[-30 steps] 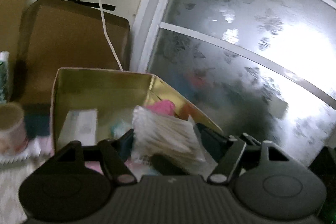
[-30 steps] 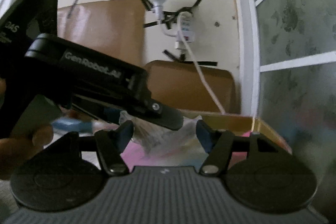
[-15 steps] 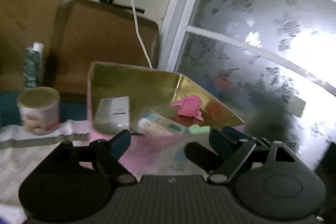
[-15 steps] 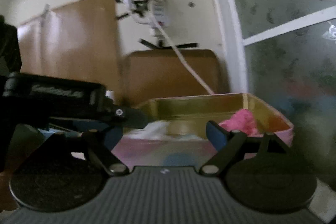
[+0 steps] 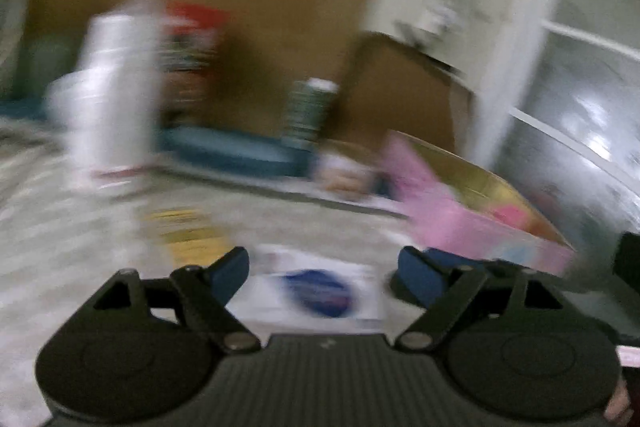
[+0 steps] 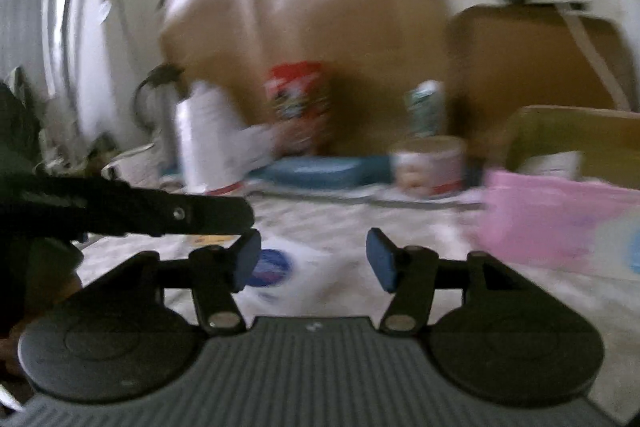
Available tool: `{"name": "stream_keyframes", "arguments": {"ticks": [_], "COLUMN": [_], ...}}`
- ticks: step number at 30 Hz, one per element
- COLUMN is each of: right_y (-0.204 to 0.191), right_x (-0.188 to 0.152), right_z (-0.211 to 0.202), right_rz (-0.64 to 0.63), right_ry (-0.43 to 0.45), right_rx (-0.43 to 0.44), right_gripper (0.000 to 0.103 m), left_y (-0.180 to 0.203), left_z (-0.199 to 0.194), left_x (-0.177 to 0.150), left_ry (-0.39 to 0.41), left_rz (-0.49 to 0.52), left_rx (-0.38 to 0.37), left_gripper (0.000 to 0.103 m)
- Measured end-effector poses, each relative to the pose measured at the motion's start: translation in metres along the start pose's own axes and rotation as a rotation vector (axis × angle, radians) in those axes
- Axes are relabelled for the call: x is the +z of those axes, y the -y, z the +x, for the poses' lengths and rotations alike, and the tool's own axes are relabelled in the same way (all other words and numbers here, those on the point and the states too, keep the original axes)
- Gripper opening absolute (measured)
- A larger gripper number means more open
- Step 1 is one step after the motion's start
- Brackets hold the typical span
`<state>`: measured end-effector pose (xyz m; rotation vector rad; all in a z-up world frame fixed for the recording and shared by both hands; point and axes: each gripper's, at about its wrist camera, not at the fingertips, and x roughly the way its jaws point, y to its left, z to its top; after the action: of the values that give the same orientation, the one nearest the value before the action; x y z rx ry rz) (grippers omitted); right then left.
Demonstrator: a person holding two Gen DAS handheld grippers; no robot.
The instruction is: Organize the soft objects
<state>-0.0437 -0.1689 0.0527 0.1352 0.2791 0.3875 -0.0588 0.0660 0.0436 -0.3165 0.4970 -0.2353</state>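
Left gripper (image 5: 322, 269) has swung away from the pink box (image 5: 476, 211), jaws open and empty; the packet it carried a second ago is gone, likely dropped inside. Right gripper (image 6: 312, 259) is open and empty too. Both face a white packet (image 5: 320, 291) left of the box, probably next.

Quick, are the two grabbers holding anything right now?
Left gripper: open, holding nothing.
Right gripper: open, holding nothing.
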Motion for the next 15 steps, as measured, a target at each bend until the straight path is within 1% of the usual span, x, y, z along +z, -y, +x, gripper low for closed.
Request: {"name": "stream_keyframes", "arguments": {"ticks": [2, 3, 4, 7, 10, 14, 15], "right_y": [-0.019, -0.029, -0.040, -0.065, -0.079, -0.084, -0.086], "right_x": [0.007, 0.009, 0.011, 0.015, 0.017, 0.018, 0.017], "right_z": [0.020, 0.028, 0.038, 0.068, 0.098, 0.137, 0.141], "right_rz": [-0.024, -0.043, -0.066, -0.127, -0.165, -0.165, -0.168], "right_ry": [-0.033, -0.048, -0.063, -0.114, -0.171, -0.286, -0.305], "right_rx": [0.048, 0.068, 0.082, 0.105, 0.089, 0.058, 0.055], "right_gripper": [0.063, 0.067, 0.073, 0.077, 0.082, 0.083, 0.081], "left_y": [-0.028, -0.041, -0.052, -0.079, -0.093, -0.099, -0.099], "left_z": [-0.014, -0.020, -0.027, -0.041, -0.046, -0.040, -0.040], "left_x": [0.000, -0.001, -0.001, -0.002, -0.005, -0.011, -0.014], "left_ry": [0.037, 0.055, 0.068, 0.080, 0.069, 0.026, 0.018], "left_rz": [-0.073, -0.107, -0.135, -0.186, -0.225, -0.238, -0.235], "left_rx": [0.070, 0.088, 0.103, 0.159, 0.166, 0.161, 0.155], "left_gripper": [0.085, 0.085, 0.085, 0.085, 0.085, 0.085, 0.085]}}
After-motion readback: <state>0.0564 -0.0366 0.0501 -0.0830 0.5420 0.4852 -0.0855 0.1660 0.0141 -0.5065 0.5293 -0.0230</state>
